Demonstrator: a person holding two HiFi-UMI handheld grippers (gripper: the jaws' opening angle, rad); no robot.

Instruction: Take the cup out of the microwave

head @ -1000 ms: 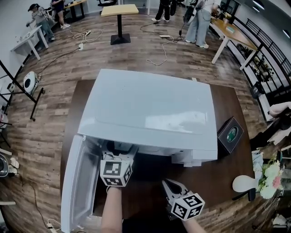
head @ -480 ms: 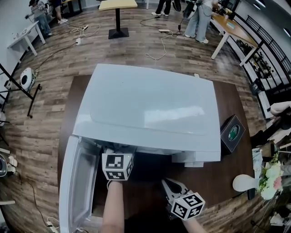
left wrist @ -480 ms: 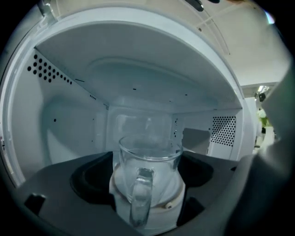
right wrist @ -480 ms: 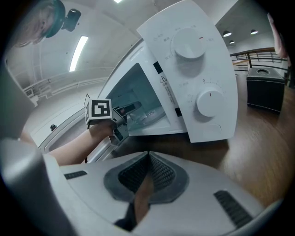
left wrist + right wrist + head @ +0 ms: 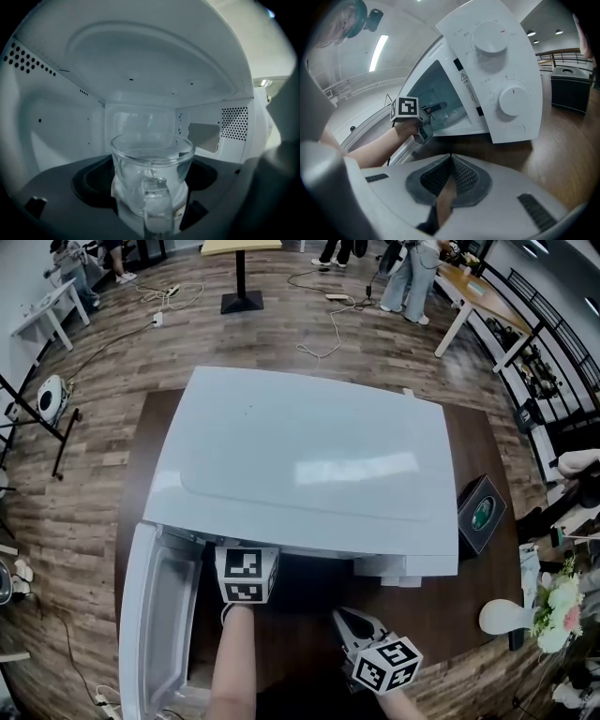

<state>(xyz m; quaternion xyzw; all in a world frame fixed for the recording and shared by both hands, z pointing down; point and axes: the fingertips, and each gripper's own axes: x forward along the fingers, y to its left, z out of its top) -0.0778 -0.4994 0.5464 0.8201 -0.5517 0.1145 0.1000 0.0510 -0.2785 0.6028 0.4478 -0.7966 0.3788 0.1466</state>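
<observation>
Right between the jaws of the left gripper (image 5: 151, 211) sits the glass cup (image 5: 152, 161), its handle turned toward the camera. The pads press on its sides, so I judge it gripped. Beyond the cup stands the back wall of the microwave (image 5: 300, 465), so the cup is not out yet. The grasp looks done; drawing the cup back past the open door (image 5: 155, 634) to the bench (image 5: 450, 615) is left. The right gripper (image 5: 450, 161) hangs apart from the cup, in front of the control panel, jaws together on nothing. In the head view the microwave's top hides the left gripper's tips and the cup. Whether the cup is lifted clear is hard to tell.
</observation>
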